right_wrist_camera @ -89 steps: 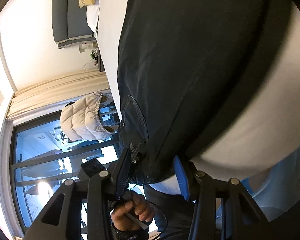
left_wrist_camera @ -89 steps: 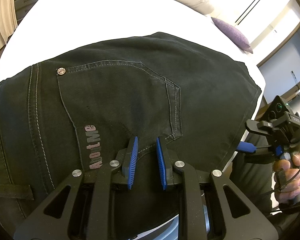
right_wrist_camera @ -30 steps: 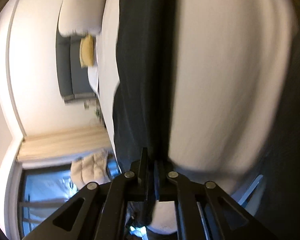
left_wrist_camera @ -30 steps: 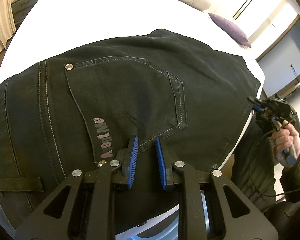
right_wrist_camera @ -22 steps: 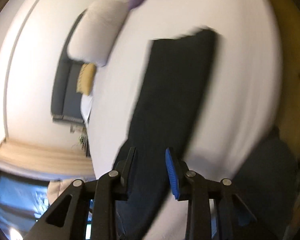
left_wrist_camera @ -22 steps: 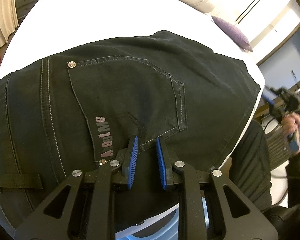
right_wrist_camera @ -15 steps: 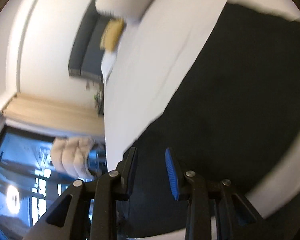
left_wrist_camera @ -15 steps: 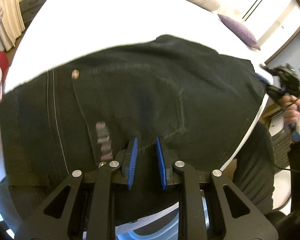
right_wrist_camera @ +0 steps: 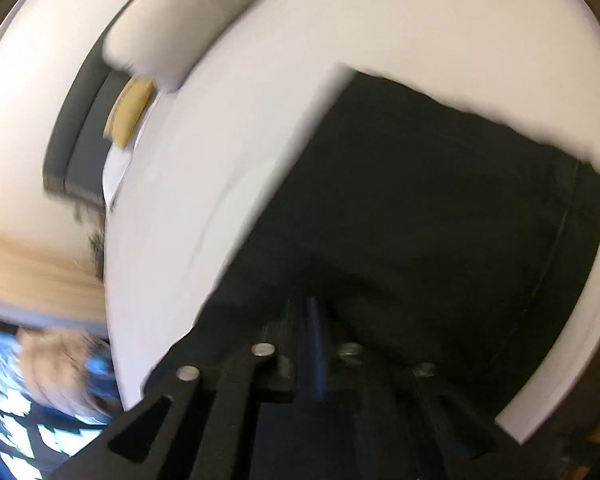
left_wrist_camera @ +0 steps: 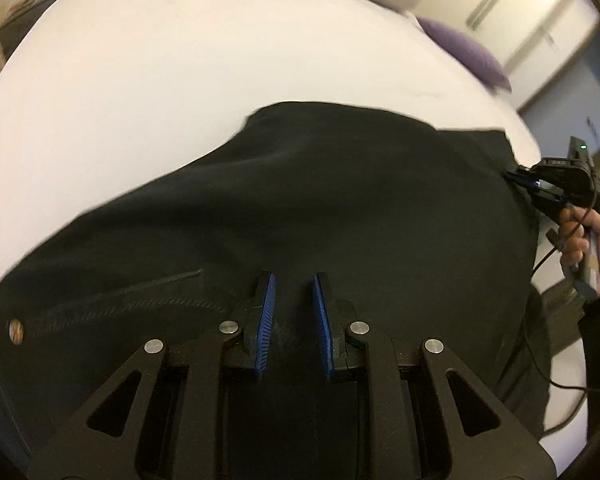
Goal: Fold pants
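Pants lying across the bed, long axis running between the two tongs.
Left tongs are hovering unclenched at the pants' pocket end; right tongs are closing at the far hem, grip unclear through blur, on the bed.

Both views are fisheye, bending straight lines and darkening into a black ring at the corners. The white bed is bright and nearly washed out, while the black pants swallow detail. The left view is slightly soft. The right view is heavily smeared by motion blur, worst at the lower left, where a window glows blue-white.
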Motion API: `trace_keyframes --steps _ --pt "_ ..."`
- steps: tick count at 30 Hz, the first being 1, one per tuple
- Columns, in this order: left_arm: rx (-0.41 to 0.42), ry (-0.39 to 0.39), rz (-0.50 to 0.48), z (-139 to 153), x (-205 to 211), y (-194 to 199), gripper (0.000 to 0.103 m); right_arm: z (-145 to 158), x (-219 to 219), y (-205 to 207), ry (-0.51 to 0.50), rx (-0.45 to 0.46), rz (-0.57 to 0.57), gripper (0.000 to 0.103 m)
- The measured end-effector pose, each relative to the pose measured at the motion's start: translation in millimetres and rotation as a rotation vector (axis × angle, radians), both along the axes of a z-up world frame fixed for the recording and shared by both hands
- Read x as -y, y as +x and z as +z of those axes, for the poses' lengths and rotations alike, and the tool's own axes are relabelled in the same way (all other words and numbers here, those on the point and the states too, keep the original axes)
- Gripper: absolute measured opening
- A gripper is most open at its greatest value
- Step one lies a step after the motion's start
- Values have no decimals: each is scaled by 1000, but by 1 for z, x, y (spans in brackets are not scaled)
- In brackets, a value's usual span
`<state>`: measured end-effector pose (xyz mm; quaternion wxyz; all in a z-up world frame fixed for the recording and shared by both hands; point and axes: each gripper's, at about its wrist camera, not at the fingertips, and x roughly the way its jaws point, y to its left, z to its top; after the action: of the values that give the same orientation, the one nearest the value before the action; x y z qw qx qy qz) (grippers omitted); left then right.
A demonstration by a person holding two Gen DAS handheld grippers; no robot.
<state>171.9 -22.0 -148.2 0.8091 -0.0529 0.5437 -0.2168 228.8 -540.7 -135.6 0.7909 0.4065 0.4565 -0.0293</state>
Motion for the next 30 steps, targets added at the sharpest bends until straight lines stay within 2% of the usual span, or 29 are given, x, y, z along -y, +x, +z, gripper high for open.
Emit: trace_keyframes --steps 1,3,5,7,9,11,12,13,15,17,18,19,20,22,24,26,27,28,30 --pt "3 -10 8 1 -4 -4 19 8 -25 9 91 47 103 21" --pt "12 -43 30 0 -13 -12 19 17 -90 28 230 91 319 24" --pt "15 -66 46 -1 -19 -16 19 21 -166 44 263 106 532 24" --pt "21 -76 63 -1 -26 -20 19 2 -236 60 335 42 674 24" --pt "32 -71 74 0 -36 -21 19 -28 -280 75 363 -41 738 24" --pt "28 -83 79 -4 -42 -25 19 -53 -298 86 351 -112 734 22" --pt "28 -86 87 -5 -45 -27 19 -62 -301 92 308 -125 731 4" --pt "27 -95 96 -7 -49 -29 19 -69 -297 103 301 -121 718 0" --pt "18 -150 116 -11 -57 -33 19 -78 -269 119 359 -84 590 0" --pt "13 -173 128 -13 -61 -33 19 -72 -251 117 280 -56 449 0" --pt "17 -168 128 -12 -60 -34 19 -67 -233 116 244 -42 375 3" --pt "21 -159 128 -11 -58 -36 19 -63 -222 112 219 -44 334 11" --pt "21 -150 130 -9 -57 -37 19 -56 -218 106 216 -36 340 13" --pt "11 -150 159 -2 -59 -36 19 -40 -235 85 271 -3 441 23" --pt "9 -138 168 3 -55 -32 19 -41 -263 60 343 -11 561 25" --pt "1 -103 151 -2 -52 -31 19 -56 -273 41 344 -52 616 23" --pt "1 -92 145 -4 -50 -31 19 -70 -266 32 349 -78 591 0" --pt "0 -87 144 -5 -50 -31 19 -81 -253 33 373 -91 552 0" --pt "-1 -66 139 -5 -47 -29 19 -92 -213 32 494 -83 422 0"
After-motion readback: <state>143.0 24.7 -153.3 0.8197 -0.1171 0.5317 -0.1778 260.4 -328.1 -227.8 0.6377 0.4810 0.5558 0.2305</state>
